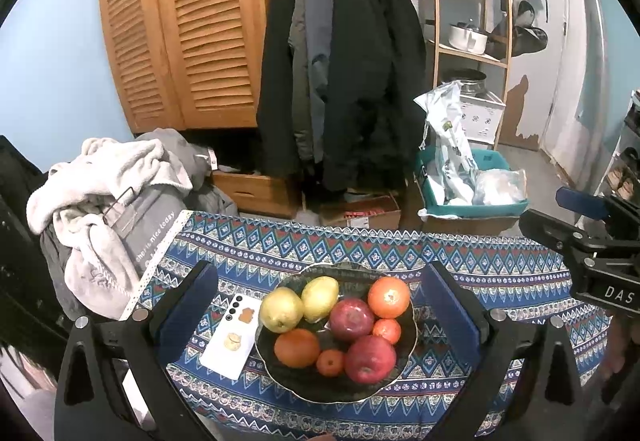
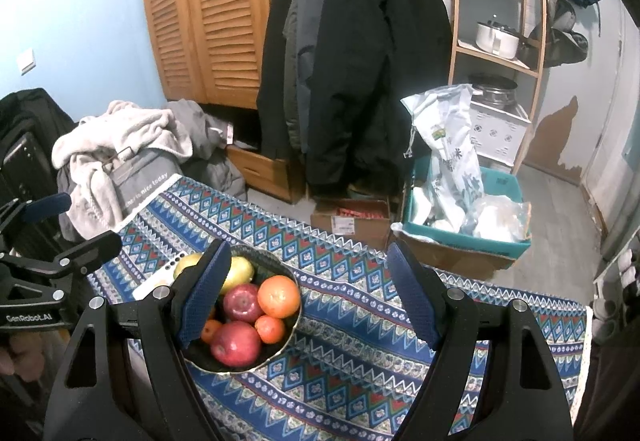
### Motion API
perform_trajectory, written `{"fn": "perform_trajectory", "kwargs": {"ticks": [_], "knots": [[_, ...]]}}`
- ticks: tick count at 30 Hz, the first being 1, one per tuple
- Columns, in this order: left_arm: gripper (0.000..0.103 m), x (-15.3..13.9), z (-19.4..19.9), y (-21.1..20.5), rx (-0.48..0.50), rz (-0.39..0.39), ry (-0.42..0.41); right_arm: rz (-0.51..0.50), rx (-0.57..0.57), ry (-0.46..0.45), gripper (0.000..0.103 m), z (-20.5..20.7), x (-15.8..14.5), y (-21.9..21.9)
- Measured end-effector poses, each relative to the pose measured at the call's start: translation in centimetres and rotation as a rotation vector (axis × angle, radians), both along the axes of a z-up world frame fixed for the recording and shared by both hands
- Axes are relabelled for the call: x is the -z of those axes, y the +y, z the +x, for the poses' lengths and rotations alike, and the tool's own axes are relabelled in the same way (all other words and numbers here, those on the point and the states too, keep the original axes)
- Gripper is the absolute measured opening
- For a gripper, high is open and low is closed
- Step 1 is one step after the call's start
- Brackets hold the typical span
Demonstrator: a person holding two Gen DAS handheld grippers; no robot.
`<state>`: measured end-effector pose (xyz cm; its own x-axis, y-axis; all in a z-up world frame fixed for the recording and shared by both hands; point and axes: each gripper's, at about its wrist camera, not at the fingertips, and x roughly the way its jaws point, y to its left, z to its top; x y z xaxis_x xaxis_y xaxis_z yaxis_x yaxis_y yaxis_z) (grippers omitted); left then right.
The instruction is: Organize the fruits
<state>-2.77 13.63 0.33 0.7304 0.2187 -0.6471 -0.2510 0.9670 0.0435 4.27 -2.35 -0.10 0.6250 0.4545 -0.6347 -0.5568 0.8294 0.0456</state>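
Note:
A dark bowl [image 1: 340, 389] on the patterned tablecloth holds two yellow pears [image 1: 280, 309], two red apples [image 1: 370, 359], two big oranges [image 1: 389, 297] and two small tangerines [image 1: 330, 362]. My left gripper [image 1: 320, 305] is open and empty, its fingers either side of the bowl, above it. My right gripper [image 2: 312, 293] is open and empty, to the right of the bowl [image 2: 236, 367]; its left finger [image 2: 204, 293] hides part of the fruit. The right gripper also shows in the left wrist view [image 1: 592, 237].
A white phone [image 1: 232, 337] lies left of the bowl. A pile of clothes [image 1: 108, 209] sits at the table's left end. Beyond the table's far edge [image 1: 360, 231] are coats, a wooden cabinet, boxes and a teal bin [image 1: 472, 197].

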Motion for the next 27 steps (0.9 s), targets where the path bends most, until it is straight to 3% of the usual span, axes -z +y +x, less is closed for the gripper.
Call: {"fn": "perform_trajectory", "kwargs": {"ticks": [27], "knots": [[0.103,0.13,0.04,-0.09,-0.001,-0.016,0.007,-0.006,-0.002,0.001,0.079,0.14,0.09,-0.20]]}}
